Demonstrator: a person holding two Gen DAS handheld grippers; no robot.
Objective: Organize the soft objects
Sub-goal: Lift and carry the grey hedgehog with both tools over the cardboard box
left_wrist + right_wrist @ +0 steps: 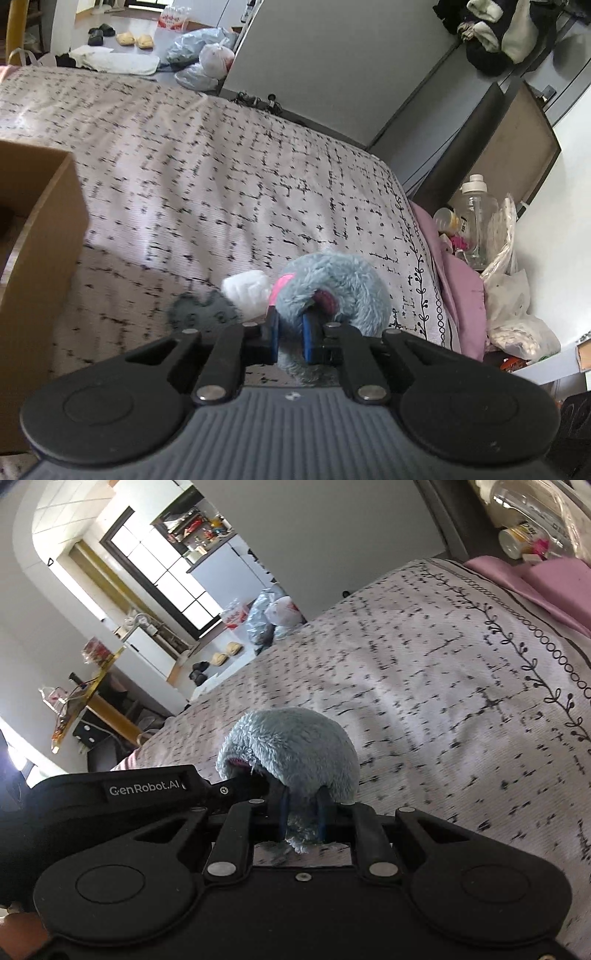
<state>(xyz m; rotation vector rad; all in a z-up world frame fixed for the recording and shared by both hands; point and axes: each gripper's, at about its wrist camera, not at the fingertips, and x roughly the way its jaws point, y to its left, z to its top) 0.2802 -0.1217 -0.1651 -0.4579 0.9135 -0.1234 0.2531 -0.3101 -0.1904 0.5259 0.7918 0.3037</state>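
A grey-blue plush toy (343,288) with a pink patch and a white fluffy part (247,291) is held over the patterned bed cover (221,166). My left gripper (291,332) is shut on the plush; its blue pads press into the fur. My right gripper (303,812) is also shut on the same plush toy (291,746), which bulges out above its fingers. The other gripper's black body (147,786), marked GenRobot.AI, shows just left of the plush in the right wrist view. A cardboard box (40,258) stands on the bed at the left.
The bed cover (443,683) stretches ahead. A bedside shelf with a clear bottle (476,214) and plastic bags (517,325) lies to the right. Bags (207,55) and slippers (135,38) lie on the floor beyond the bed. Clothes (495,29) hang top right.
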